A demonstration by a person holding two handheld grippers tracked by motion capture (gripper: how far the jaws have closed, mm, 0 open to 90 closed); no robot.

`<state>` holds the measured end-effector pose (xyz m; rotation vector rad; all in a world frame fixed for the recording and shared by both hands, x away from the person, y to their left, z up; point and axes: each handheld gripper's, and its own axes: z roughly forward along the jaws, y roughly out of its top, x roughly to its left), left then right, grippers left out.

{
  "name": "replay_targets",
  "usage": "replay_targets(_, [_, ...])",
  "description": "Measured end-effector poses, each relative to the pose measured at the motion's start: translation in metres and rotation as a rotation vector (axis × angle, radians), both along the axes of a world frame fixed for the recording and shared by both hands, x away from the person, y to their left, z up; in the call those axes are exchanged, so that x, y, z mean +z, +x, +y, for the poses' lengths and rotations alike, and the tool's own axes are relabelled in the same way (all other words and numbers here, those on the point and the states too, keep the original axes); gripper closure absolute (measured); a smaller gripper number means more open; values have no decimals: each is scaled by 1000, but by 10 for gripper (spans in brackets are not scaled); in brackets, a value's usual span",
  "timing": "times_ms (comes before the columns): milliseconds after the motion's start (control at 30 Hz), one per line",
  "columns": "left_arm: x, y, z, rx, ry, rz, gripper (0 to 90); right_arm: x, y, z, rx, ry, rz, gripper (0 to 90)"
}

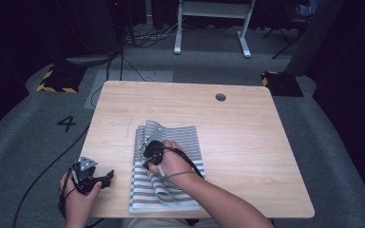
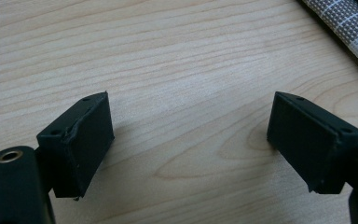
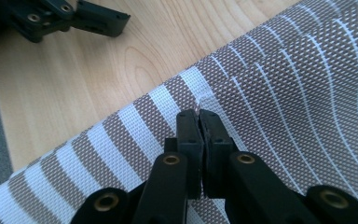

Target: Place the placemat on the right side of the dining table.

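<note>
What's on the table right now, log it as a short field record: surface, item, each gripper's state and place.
surface: light wooden table with a round hole near its far edge
item: striped woven cloth, folded, lying flat at the near middle
left gripper: jaws wide apart, nothing between them, over bare wood at the table's near left corner
right gripper: jaws closed, resting on the cloth by its left edge; whether fabric is pinched cannot be told
floor: grey carpet
</note>
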<state>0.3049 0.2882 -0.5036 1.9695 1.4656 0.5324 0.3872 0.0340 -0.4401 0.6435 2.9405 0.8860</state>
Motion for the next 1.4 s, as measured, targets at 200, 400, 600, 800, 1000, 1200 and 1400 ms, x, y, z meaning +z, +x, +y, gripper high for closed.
replay_targets(200, [0,4,0,-8,3,-3,138,29,-1,-26,0,68,-37,892])
replay_targets(400, [-1,6,-2,-39,9,15,56,67,-2,-64,-36,101,-97,893])
replay_targets(600, [-1,10,-3,-50,14,27,11,94,-2,-97,-89,113,-130,895])
replay_targets(800, [-1,15,-4,-43,16,30,0,131,2,-144,-152,126,-219,896])
replay_targets(1000, [-1,17,-6,-35,15,29,0,154,12,-187,-253,139,-267,897])
replay_targets(1200, [-1,17,-6,-35,15,31,0,165,26,-218,-315,107,-320,898])
replay_targets(1400, [-1,17,-6,-36,16,31,0,175,43,-252,-400,72,-379,898])
